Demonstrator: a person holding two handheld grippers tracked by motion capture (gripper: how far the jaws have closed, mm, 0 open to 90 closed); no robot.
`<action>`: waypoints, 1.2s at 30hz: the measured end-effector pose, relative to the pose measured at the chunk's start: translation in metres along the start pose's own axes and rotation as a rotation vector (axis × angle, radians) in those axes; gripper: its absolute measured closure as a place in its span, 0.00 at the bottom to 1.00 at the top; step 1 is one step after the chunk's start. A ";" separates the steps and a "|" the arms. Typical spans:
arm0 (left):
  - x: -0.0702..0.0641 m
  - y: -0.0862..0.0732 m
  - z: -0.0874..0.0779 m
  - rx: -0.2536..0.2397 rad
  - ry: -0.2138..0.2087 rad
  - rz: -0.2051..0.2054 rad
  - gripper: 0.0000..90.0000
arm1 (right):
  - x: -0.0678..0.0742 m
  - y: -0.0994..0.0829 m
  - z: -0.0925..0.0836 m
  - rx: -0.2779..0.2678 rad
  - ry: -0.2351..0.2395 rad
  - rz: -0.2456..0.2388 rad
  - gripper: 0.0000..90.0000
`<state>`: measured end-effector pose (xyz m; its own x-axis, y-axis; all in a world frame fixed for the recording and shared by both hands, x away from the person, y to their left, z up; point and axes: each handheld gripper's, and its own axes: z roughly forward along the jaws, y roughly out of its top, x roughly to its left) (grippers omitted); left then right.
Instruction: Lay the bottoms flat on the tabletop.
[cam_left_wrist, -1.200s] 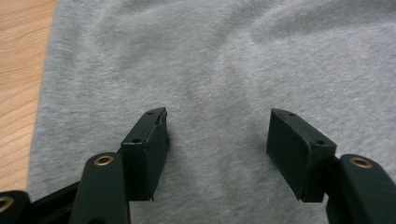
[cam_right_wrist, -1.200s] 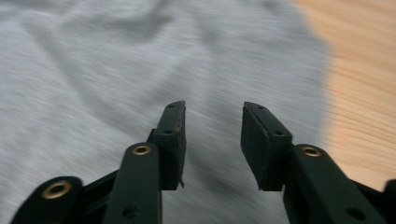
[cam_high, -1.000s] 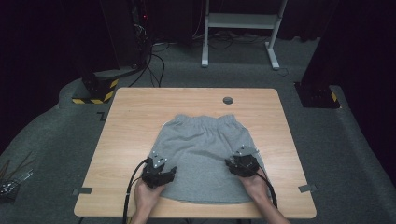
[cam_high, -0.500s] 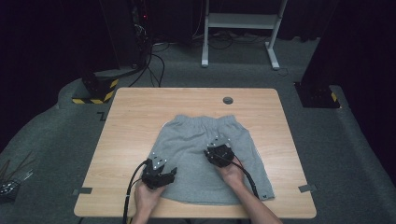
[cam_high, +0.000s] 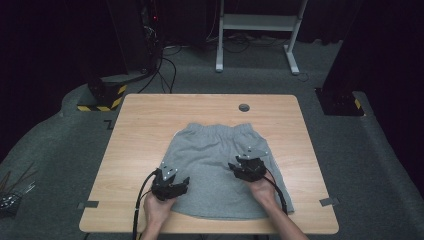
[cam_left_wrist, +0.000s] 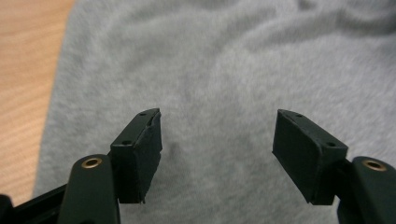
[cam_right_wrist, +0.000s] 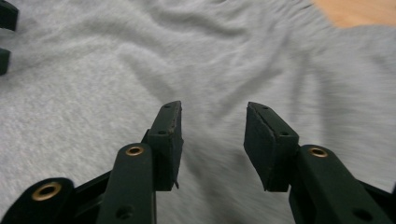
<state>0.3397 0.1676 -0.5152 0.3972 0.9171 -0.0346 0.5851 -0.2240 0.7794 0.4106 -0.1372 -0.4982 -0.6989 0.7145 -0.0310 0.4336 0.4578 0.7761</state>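
Left claw (cam_left_wrist: 217, 154): jaws spread wide, just opened further, nothing held; grey shorts (cam_high: 220, 170) beneath.
Right claw (cam_right_wrist: 212, 140): jaws half-spread, just reopened, nothing held.
Risk: both fabric layers may be pinched together, so wrinkles near the claws are dragged.

Shorts (cam_high: 220, 170): plain heather grey, no print. Desk (cam_high: 145, 125): light wood grain, with a small dark grey round insert (cam_high: 244, 107) at the far edge. Left gripper (cam_high: 176, 186) and right gripper (cam_high: 239, 168): black, brass-coloured rivets. Floor (cam_high: 60, 145): dark grey carpet. Far-left base (cam_high: 102, 102): yellow-and-black hazard stripes. Far frame (cam_high: 257, 22): white.
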 end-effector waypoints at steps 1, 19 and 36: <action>0.000 0.001 0.000 -0.010 -0.003 -0.012 0.37 | -0.004 0.000 -0.005 -0.016 -0.010 0.014 0.62; 0.017 0.013 -0.015 -0.051 -0.051 -0.042 0.32 | -0.047 -0.019 -0.057 -0.146 -0.105 0.159 0.55; 0.034 0.013 -0.029 -0.069 -0.036 -0.069 0.30 | -0.070 -0.044 -0.088 -0.189 -0.172 0.240 0.52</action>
<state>0.3399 0.2050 -0.4881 0.3831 0.9170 -0.1112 0.5622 -0.1359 0.8158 0.3901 -0.2541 -0.4751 -0.4772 0.8757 0.0733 0.4499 0.1718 0.8764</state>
